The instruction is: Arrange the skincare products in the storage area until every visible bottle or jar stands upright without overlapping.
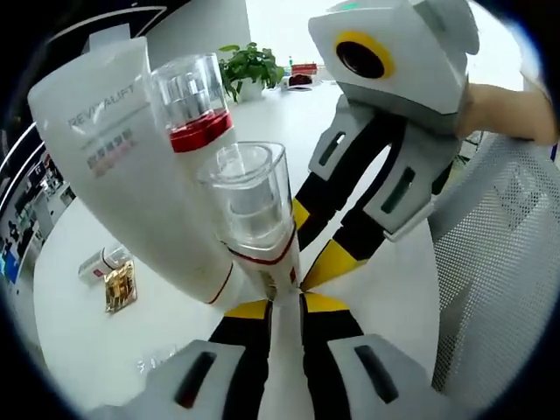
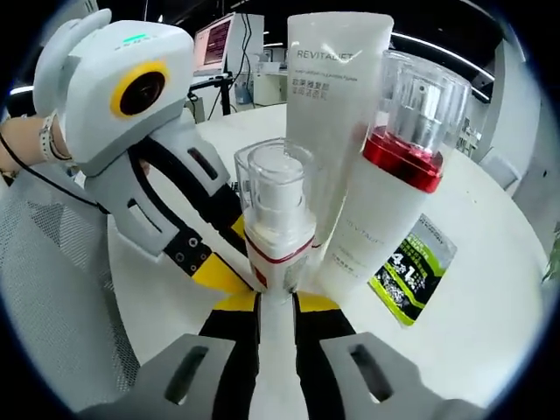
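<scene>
Both grippers, left gripper (image 1: 284, 302) and right gripper (image 2: 276, 302), appear clamped on one small clear-capped pump bottle (image 2: 278, 223) beside the white tube (image 2: 337, 105) and red-collared bottle (image 2: 398, 184) on the table (image 2: 490, 289); lower it straight, releasing only once upright.

The small pump bottle (image 2: 278, 229) is white with a thin red line round its neck and a clear cap; the left gripper (image 1: 286, 302) and the right gripper (image 2: 276, 302) are white and black with yellow fingertips. The taller pump bottle (image 2: 395, 166) is white with a glossy red collar under a clear cap. The tube (image 2: 337, 96) is white with grey lettering and a small red line of print. The sachet (image 2: 409, 273) is black and green with white numerals, the gold packet (image 1: 120, 287) shiny, the table (image 2: 490, 306) white, the plant (image 1: 249, 66) green
</scene>
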